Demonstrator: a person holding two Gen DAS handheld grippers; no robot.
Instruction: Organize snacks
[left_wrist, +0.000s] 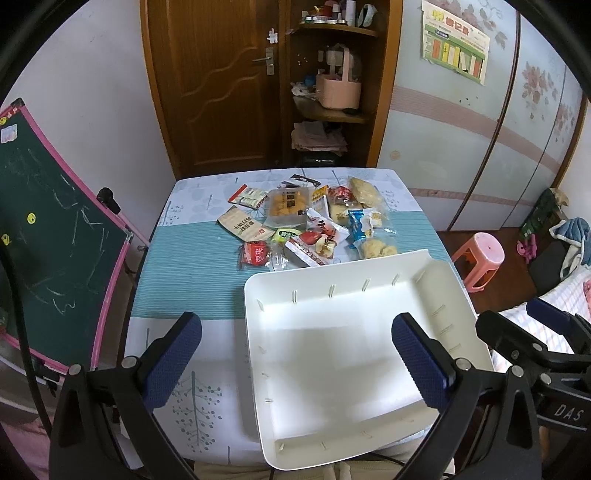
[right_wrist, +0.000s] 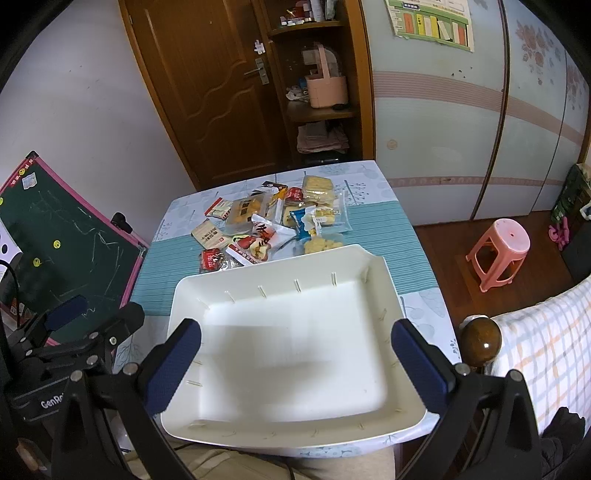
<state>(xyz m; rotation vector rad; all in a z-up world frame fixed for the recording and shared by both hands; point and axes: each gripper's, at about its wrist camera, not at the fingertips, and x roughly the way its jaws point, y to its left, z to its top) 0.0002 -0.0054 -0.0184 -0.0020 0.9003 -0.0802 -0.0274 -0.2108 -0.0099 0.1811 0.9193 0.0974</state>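
Note:
A heap of snack packets (left_wrist: 310, 225) (right_wrist: 269, 225) lies on the far half of the table: red, blue, brown and clear wrappers. In front of it stands an empty white tray (left_wrist: 325, 280) (right_wrist: 258, 284) at the near edge. My left gripper (left_wrist: 295, 354) hovers open above the tray's left part, nothing between its blue pads (left_wrist: 173, 362). My right gripper (right_wrist: 295, 354) hovers open over the tray too, pads (right_wrist: 421, 369) wide apart and empty. Each gripper shows at the edge of the other's view.
The table has a teal and white cloth (left_wrist: 192, 266). A green chalkboard (left_wrist: 55, 240) leans left of it. A pink stool (left_wrist: 480, 258) stands on the floor at right, beside a bed with a checked cover (right_wrist: 546, 332). A wooden door and shelves (left_wrist: 332, 92) stand behind.

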